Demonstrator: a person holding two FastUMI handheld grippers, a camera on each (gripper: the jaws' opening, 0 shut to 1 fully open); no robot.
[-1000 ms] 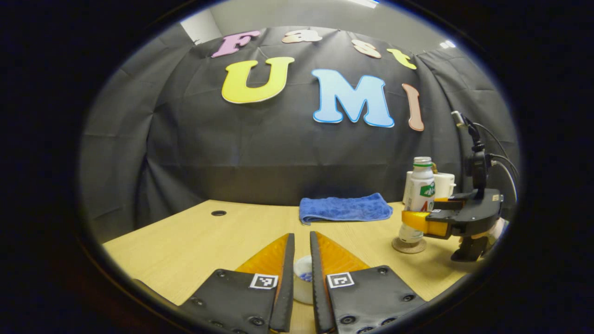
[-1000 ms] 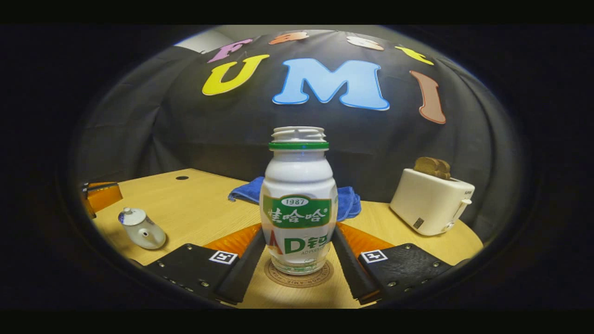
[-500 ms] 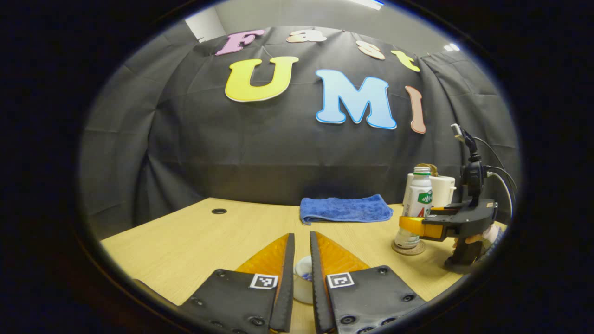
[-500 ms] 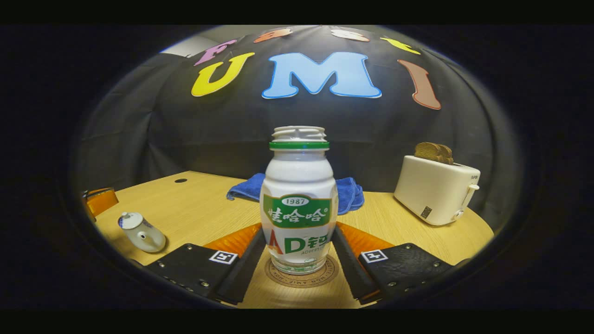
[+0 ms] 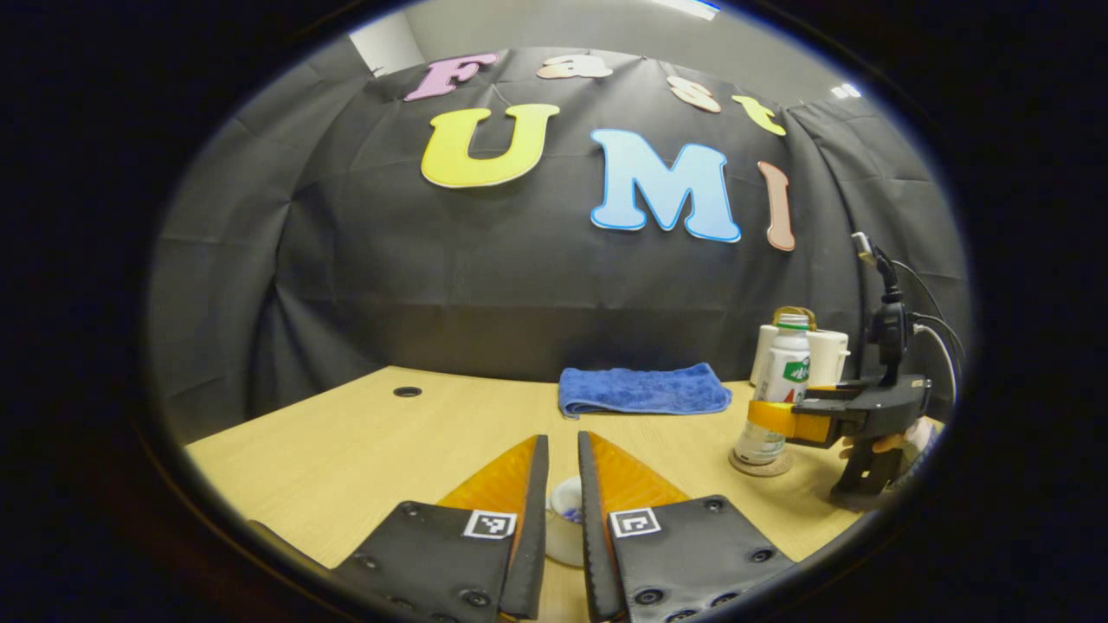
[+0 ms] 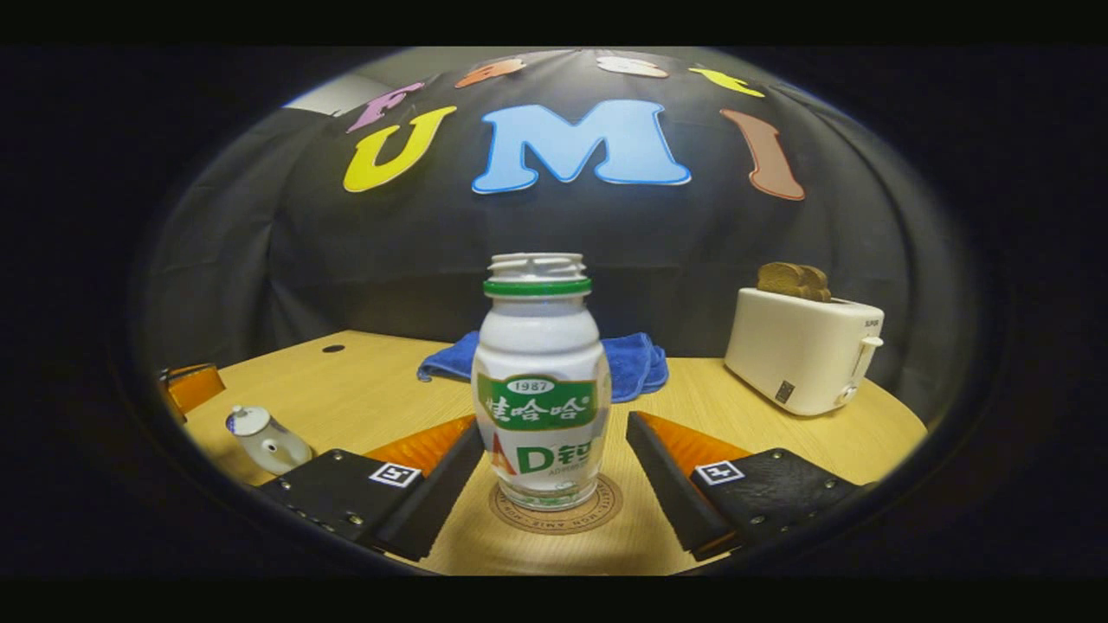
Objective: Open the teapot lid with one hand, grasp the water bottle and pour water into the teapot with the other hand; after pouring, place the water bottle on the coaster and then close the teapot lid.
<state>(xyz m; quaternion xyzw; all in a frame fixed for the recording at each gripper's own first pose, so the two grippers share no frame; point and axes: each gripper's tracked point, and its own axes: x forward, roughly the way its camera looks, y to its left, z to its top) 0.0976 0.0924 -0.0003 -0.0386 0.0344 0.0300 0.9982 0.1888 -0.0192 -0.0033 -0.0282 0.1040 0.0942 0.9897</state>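
The water bottle (image 6: 537,389) stands upright on the round coaster (image 6: 558,512), and the right gripper (image 6: 554,484) sits with its jaws spread wide to either side of it, neither finger touching the plastic. That reads as the set-down being done, so the step in hand is the lid. Over on the other side, the left gripper (image 5: 558,510) has its jaws drawn narrow around a small white piece (image 5: 564,519) with blue marking; it looks like the teapot lid, though whether both fingers truly press it is hard to say. The teapot (image 6: 267,437) itself sits on the worktop (image 6: 381,389) off to the left in the right gripper view, well apart from the bottle, and there a lid appears seated on it. To do this well, the right gripper should draw straight back, clear of the bottle's shoulders, so the top-heavy bottle is not nudged off the coaster. The left should ease the lid level onto the opening, then part its jaws gently.
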